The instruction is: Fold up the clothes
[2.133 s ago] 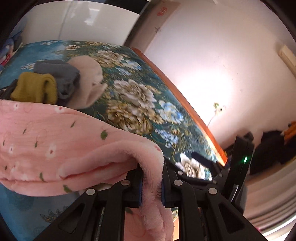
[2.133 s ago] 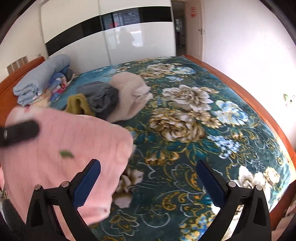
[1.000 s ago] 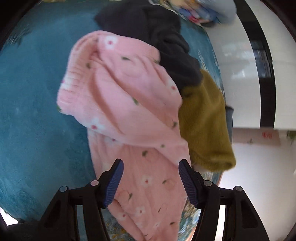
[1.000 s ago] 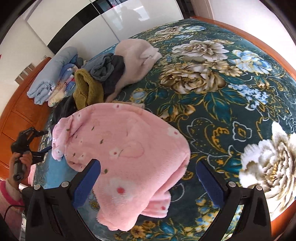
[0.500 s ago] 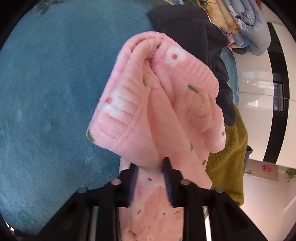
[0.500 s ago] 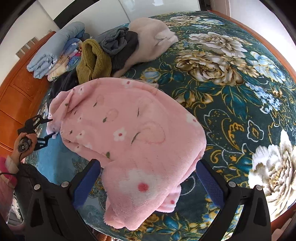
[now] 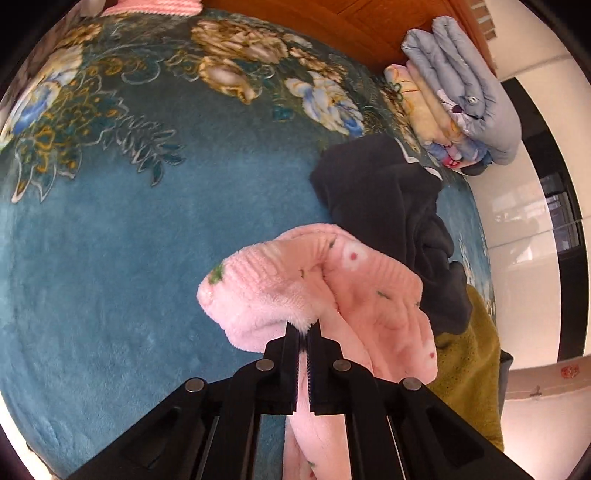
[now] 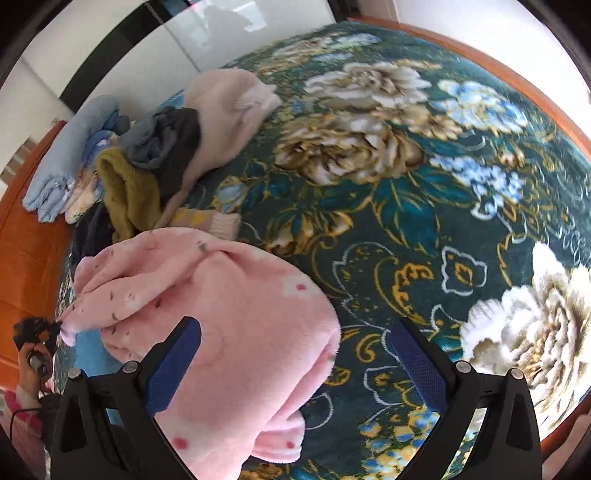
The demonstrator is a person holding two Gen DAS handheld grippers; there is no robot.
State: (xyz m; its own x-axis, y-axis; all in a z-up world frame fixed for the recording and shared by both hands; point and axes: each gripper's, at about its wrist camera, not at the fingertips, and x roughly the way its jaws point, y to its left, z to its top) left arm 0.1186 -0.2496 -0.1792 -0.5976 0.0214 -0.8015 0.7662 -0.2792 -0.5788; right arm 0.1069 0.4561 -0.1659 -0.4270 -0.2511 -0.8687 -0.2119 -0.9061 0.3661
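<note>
A fluffy pink garment with small flower prints (image 8: pixel 221 314) lies bunched on the teal floral bedspread (image 8: pixel 424 221). My left gripper (image 7: pixel 303 332) is shut on one ribbed edge of this pink garment (image 7: pixel 295 288), lifting it slightly. From the right wrist view the left gripper (image 8: pixel 55 326) shows small at the far left, held by a hand, pinching the garment's corner. My right gripper (image 8: pixel 291 350) hangs open above the garment's near end, with nothing between its blue pads (image 8: pixel 173 365).
A pile of clothes lies beyond: a dark garment (image 7: pixel 391 206), an olive one (image 8: pixel 125 192), a grey one (image 8: pixel 166 140) and a beige one (image 8: pixel 229 107). Folded quilts (image 7: pixel 465 92) sit against the wooden headboard (image 7: pixel 332 26). A wooden bed edge (image 8: pixel 517 74) runs along the right.
My left gripper went from open over the pink garment to shut on its ribbed edge and pulled it toward the headboard side. The right gripper dropped closer to the garment, still open.
</note>
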